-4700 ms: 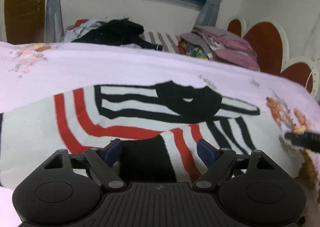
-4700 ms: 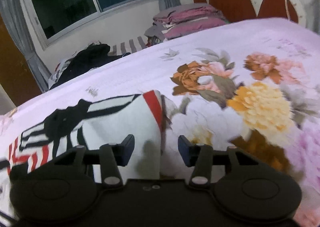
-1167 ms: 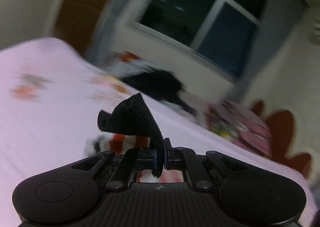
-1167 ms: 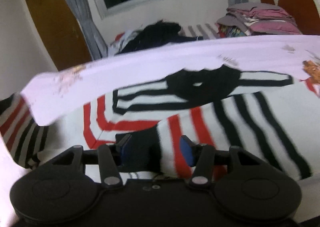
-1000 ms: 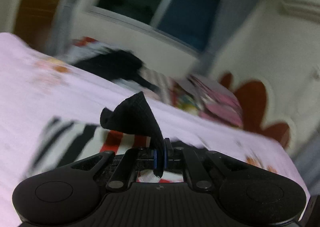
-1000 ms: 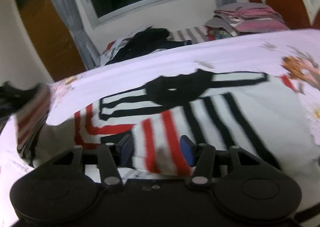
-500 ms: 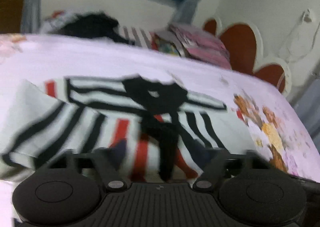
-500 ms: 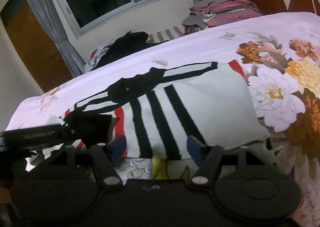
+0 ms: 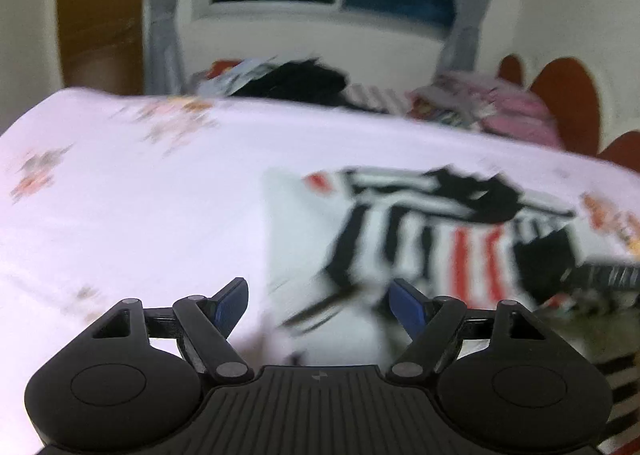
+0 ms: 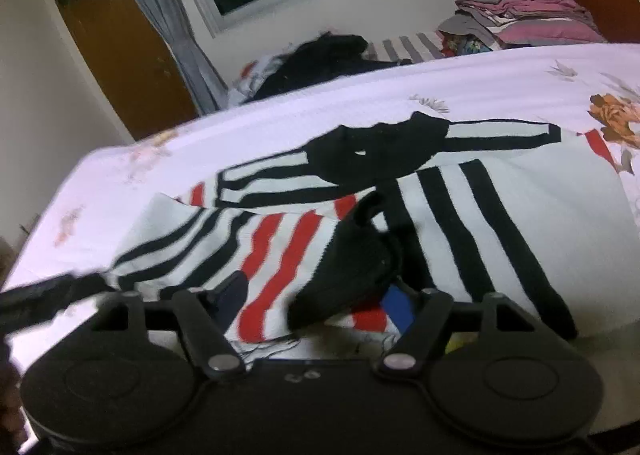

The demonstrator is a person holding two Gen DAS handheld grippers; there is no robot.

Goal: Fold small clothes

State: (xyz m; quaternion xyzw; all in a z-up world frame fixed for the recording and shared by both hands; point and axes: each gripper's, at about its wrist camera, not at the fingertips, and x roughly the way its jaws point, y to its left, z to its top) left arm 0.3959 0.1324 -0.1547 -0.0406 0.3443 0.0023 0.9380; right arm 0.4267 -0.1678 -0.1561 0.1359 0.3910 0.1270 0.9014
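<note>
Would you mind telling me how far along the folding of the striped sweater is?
Done: both sleeves of the striped sweater look folded across the body, the black cuff lying on the red stripes. In hand: nothing; the left tool stands open over the sweater's left edge, and the right tool is open, the cuff between its jaws unpinched. Left: folding the body over and moving it to the folded stack.

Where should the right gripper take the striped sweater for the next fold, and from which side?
Probably the near hem of the striped sweater, at its right corner. That edge lies flat and free along the front of the bed, so the right gripper, open now, could slide in low from the front. The black cuff bunched between its fingers looks too lumpy for a clean pinch.
</note>
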